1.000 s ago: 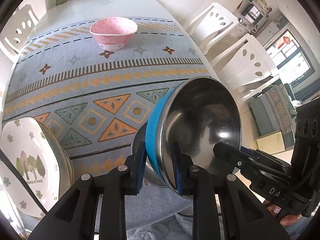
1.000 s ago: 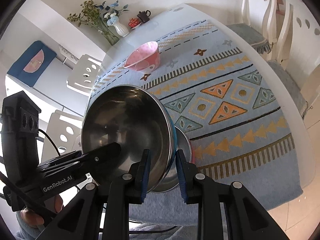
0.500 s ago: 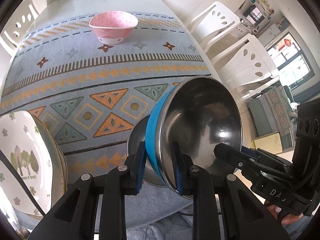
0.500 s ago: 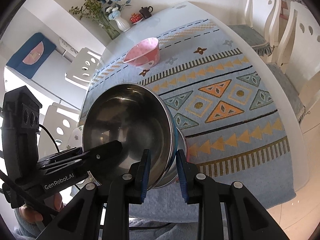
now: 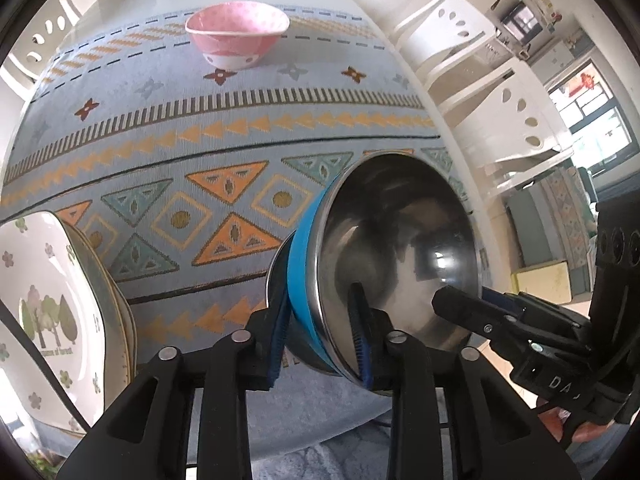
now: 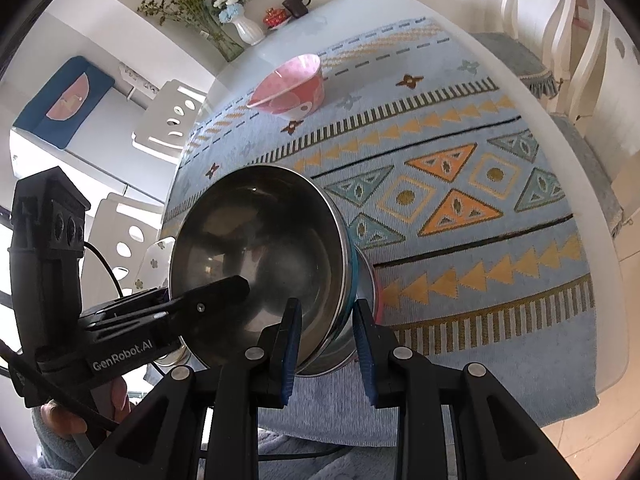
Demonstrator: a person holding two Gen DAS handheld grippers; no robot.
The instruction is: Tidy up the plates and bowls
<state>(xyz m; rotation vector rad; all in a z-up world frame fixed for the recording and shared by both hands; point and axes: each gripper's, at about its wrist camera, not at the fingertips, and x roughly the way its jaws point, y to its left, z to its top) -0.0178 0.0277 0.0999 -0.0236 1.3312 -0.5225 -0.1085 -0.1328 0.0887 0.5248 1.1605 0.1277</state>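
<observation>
Both grippers grip the rim of a steel bowl with a blue outside [image 5: 400,256], tilted on edge above a second steel bowl [image 5: 276,280] near the table's front edge. My left gripper [image 5: 320,340] is shut on its left rim. My right gripper [image 6: 326,344] is shut on its right rim [image 6: 344,264]. A pink bowl [image 5: 238,36] stands upright at the far side of the patterned mat; it also shows in the right wrist view [image 6: 292,88]. White plates with a tree print [image 5: 44,300] are stacked at the front left.
The blue patterned mat [image 5: 224,136] covers a white table. White chairs [image 5: 500,100] stand along the right side. A vase with flowers [image 6: 244,28], a red pot and a dark teapot [image 6: 296,4] stand at the table's far end.
Both grippers have carried the blue steel bowl forward over the mat, so the pink bowl looks nearer. The grip on the rim has not changed.
</observation>
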